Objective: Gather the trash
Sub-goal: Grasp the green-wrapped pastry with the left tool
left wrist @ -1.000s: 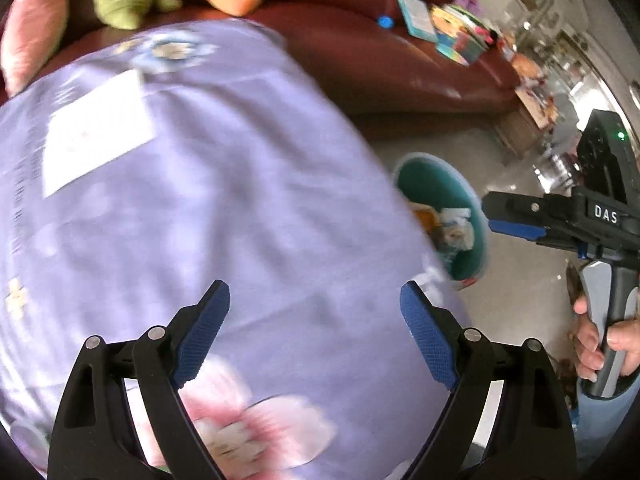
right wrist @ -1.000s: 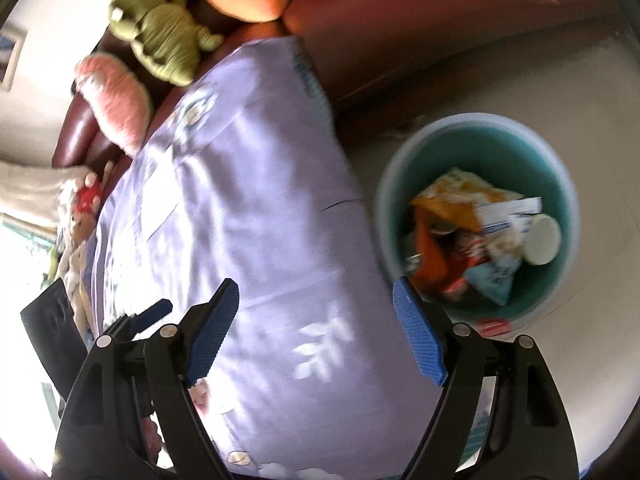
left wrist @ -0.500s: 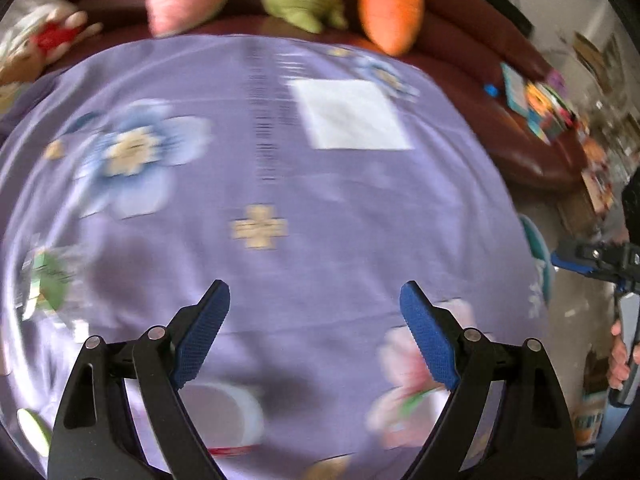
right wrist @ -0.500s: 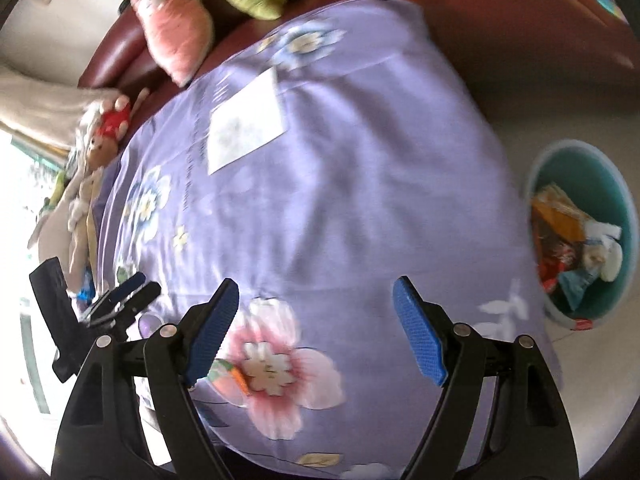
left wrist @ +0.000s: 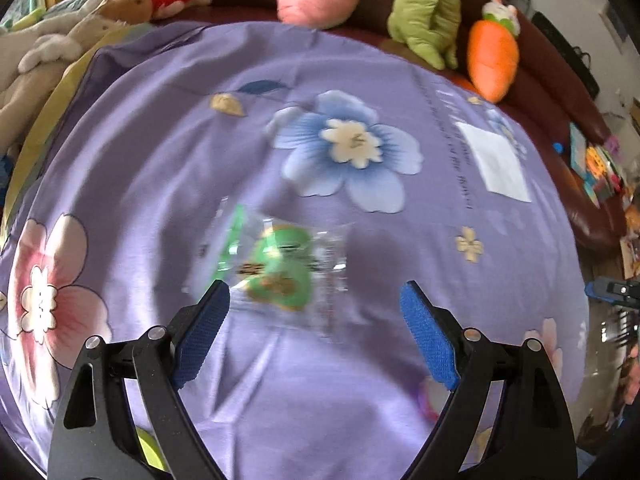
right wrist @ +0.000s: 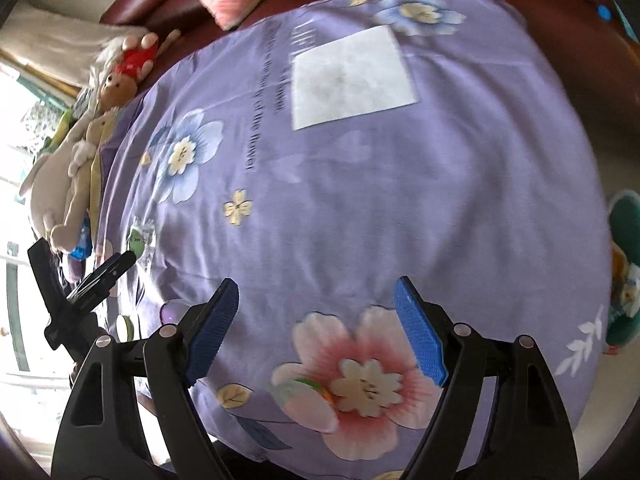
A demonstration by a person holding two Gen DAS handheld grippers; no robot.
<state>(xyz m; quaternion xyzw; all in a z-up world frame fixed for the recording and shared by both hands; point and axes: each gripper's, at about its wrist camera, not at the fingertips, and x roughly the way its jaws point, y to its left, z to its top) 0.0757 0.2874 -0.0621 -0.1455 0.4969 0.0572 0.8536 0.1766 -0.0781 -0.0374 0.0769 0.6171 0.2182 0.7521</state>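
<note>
Left claw (left wrist: 314,320) wide open, empty, above wrapper (left wrist: 280,266).

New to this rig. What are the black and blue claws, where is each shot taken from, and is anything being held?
No robot here: a person carries a handheld two-finger gripper in each hand, with a fisheye camera on each looking forward along the fingers.

The left wrist view shows the left gripper, open and empty, above a clear plastic wrapper with green print lying on the purple floral cloth.

The right wrist view shows the right gripper, also open and empty, over the same cloth. At its left edge is the left gripper seen from outside; at the right edge, a teal trash bin with litter already in it.

A white paper square also lies on the cloth. Plush toys sit on the sofa behind.
</note>
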